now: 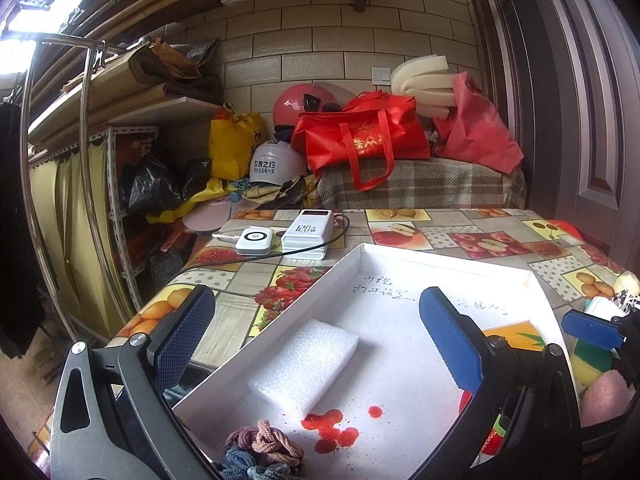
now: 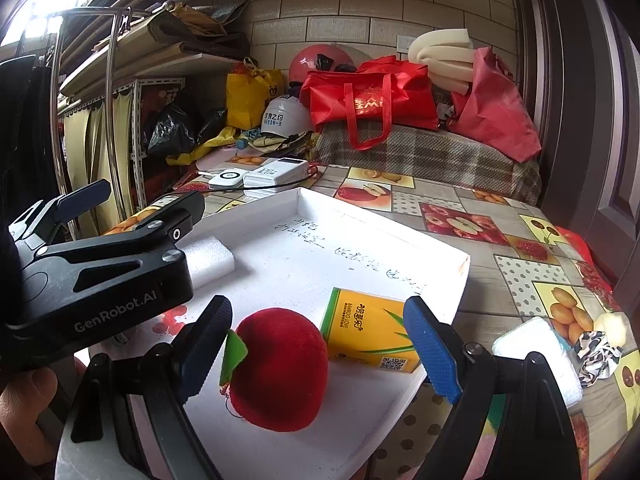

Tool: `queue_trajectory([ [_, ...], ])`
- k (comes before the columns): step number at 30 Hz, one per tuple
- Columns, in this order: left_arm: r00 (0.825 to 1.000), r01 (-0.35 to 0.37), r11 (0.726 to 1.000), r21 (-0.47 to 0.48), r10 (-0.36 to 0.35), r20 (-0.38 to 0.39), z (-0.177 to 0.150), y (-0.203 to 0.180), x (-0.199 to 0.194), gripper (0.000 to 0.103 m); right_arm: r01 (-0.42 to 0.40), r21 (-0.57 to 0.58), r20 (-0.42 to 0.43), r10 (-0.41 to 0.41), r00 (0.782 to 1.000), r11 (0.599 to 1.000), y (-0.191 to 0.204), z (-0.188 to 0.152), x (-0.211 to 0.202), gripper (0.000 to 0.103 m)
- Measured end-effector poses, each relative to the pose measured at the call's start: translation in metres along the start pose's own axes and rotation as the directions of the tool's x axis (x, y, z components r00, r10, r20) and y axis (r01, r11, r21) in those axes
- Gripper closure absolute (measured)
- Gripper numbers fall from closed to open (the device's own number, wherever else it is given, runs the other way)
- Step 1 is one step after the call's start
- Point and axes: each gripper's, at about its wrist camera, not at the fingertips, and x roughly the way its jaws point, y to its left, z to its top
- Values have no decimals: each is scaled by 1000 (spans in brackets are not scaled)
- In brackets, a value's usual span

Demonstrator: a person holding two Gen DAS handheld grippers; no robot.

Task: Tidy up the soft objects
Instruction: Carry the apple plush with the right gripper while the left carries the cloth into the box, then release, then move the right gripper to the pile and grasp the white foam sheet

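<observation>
A white shallow box (image 1: 280,312) (image 2: 440,312) lies on the fruit-print table. In it are a white foam block (image 1: 306,364) (image 2: 208,258), a pile of hair ties (image 1: 264,452), a red plush apple (image 2: 280,368) and a yellow tissue pack (image 2: 368,330) (image 1: 512,336). My left gripper (image 1: 316,336) is open over the foam block and holds nothing; it also shows in the right wrist view (image 2: 132,204). My right gripper (image 2: 316,344) is open around the plush apple, which rests in the box, and its fingers stand apart from it.
Right of the box lie a white sponge (image 2: 536,352), a black-and-white scrunchie (image 2: 596,350), a yellow-green sponge (image 1: 592,360) and a pink puff (image 1: 604,400). Two power banks (image 1: 304,234) with cables sit at the table's far edge. Bags and helmets crowd the back.
</observation>
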Motion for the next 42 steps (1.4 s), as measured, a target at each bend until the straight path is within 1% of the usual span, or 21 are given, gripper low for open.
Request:
queue_trajectory([
  [3,1000,0,1000,-13,0,2,-1,1,-3,0,-10,-1,9,10,1000,1000,0,-2,-4,15],
  [4,1000,1,1000,-19,-1,2,-2,2,-6,0,-16,3,32,15,999,1000,-1,-2,-9,15],
  [7,1000,28,999,-38,-28,-3,-6,3,-14,0,-68,-12,108,69,992,998,-2,-6,-26,15],
  [10,997,81,996,-36,-82,-13,-9,-1,-24,0,-56,-69,109,63,992,996,4,-12,-39,15],
  [12,993,120,993,-17,-120,-4,-11,-8,-32,0,-31,-105,96,42,995,994,7,-16,-45,15],
  [14,983,181,983,4,-181,-6,-13,-16,-41,0,-8,-126,88,20,996,992,5,-20,-52,15],
  [18,954,298,952,74,-297,-29,-16,-40,-56,0,-12,-84,83,19,996,996,-25,-31,-71,15],
  [20,933,359,928,96,-355,-53,-18,-51,-61,0,-18,-33,50,20,999,999,-52,-36,-78,15],
  [21,917,398,911,103,-392,-73,-18,-57,-63,0,-27,-3,29,27,999,1000,-67,-39,-81,15],
  [23,885,464,877,123,-453,-111,-20,-69,-67,0,-70,45,-26,71,997,997,-99,-49,-87,15],
  [25,846,532,834,148,-514,-142,-22,-83,-73,0,-107,69,-84,113,990,992,-125,-58,-94,15],
  [28,786,616,768,172,-588,-189,-26,-107,-85,0,-132,46,-116,137,984,990,-144,-69,-110,15],
  [29,774,631,754,182,-599,-206,-27,-115,-87,0,-135,20,-141,136,981,991,-146,-73,-113,15],
  [31,761,647,736,201,-603,-240,-29,-133,-90,0,-145,-31,-211,136,968,989,-144,-85,-112,15],
  [33,751,657,728,198,-605,-266,-31,-145,-90,0,-155,-72,-265,131,955,985,-140,-93,-108,15],
  [37,751,652,734,187,-592,-293,-32,-152,-86,0,-180,-158,-333,119,935,971,-121,-97,-97,16],
  [38,752,650,738,184,-588,-297,-33,-151,-84,0,-185,-174,-355,114,928,967,-117,-98,-92,17],
  [39,752,648,740,181,-585,-303,-33,-152,-83,0,-191,-188,-381,108,918,963,-113,-100,-87,28],
  [40,751,648,740,182,-582,-312,-33,-153,-82,0,-214,-180,-397,128,909,960,-111,-100,-84,40],
  [41,752,646,740,186,-576,-322,-34,-154,-80,0,-242,-157,-398,163,903,958,-113,-99,-85,47],
  [42,752,646,739,194,-570,-331,-36,-156,-80,0,-247,-155,-399,168,901,957,-113,-101,-86,47],
])
